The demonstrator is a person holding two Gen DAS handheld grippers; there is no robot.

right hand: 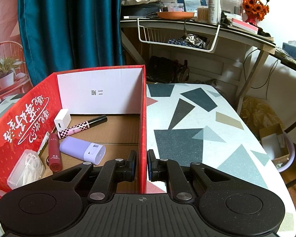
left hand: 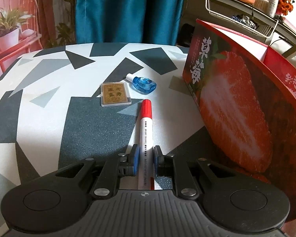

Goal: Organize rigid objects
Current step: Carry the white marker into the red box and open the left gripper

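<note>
In the left wrist view my left gripper (left hand: pixel 146 154) is shut on a white marker with a red cap (left hand: pixel 146 122), which points away over the table. Beyond it lie a gold card in a clear case (left hand: pixel 115 94) and a small blue dropper bottle (left hand: pixel 143 83). The red strawberry box (left hand: pixel 232 106) stands to the right. In the right wrist view my right gripper (right hand: pixel 141 159) is shut on the box's right wall (right hand: pixel 143 118). Inside the box lie a white charger (right hand: pixel 62 119), a checkered pen (right hand: pixel 81 126), a dark red tube (right hand: pixel 54 152), a lilac case (right hand: pixel 82 150) and a clear floss box (right hand: pixel 26 167).
The table has a white cloth with grey and black shapes (right hand: pixel 197 122). Behind it hang a teal curtain (right hand: pixel 69 23) and a cluttered desk with a wire basket (right hand: pixel 177 37). A basin with a carton (right hand: pixel 276 148) sits on the floor at right.
</note>
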